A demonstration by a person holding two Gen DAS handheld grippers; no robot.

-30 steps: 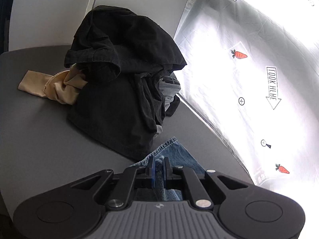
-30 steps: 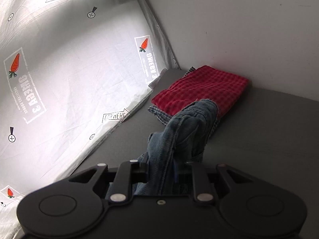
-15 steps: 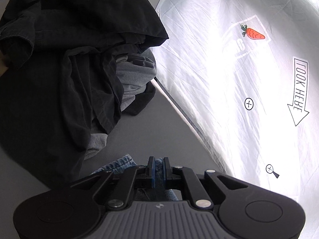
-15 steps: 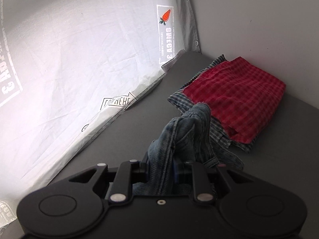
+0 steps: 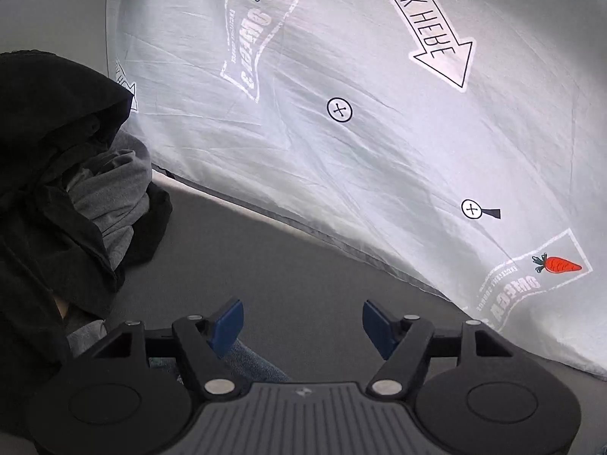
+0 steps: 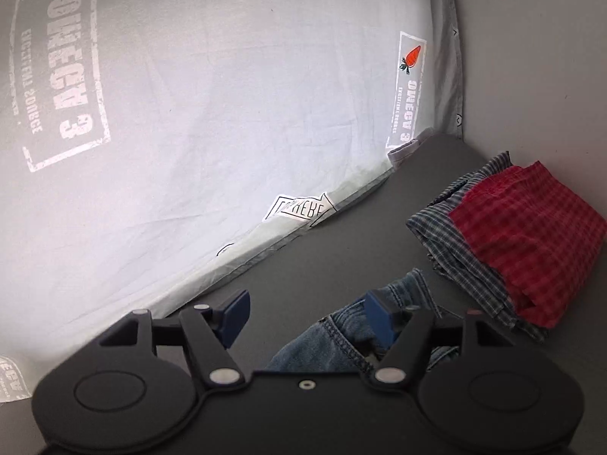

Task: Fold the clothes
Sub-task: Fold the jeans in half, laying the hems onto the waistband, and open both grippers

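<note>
My left gripper (image 5: 302, 322) stands open over the dark grey table (image 5: 284, 273); a bit of blue denim (image 5: 246, 360) lies just below its left finger. A heap of black and grey clothes (image 5: 76, 197) fills the left of that view. My right gripper (image 6: 307, 316) is open too, with nothing between its fingers. The blue jeans (image 6: 334, 341) lie on the table under and around its right finger. To the right sits a folded stack: a red checked garment (image 6: 527, 235) on a blue plaid one (image 6: 455, 242).
A backlit white cloth (image 5: 379, 132) (image 6: 208, 113) printed with carrots, arrows and text hangs along the far table edge. A grey wall (image 6: 538, 57) stands behind the folded stack. Bare table (image 6: 360, 239) lies between cloth and jeans.
Both grippers were shut on the jeans and have opened, letting the denim drop onto the table. Both views have swung toward the printed cloth and moved lower.
</note>
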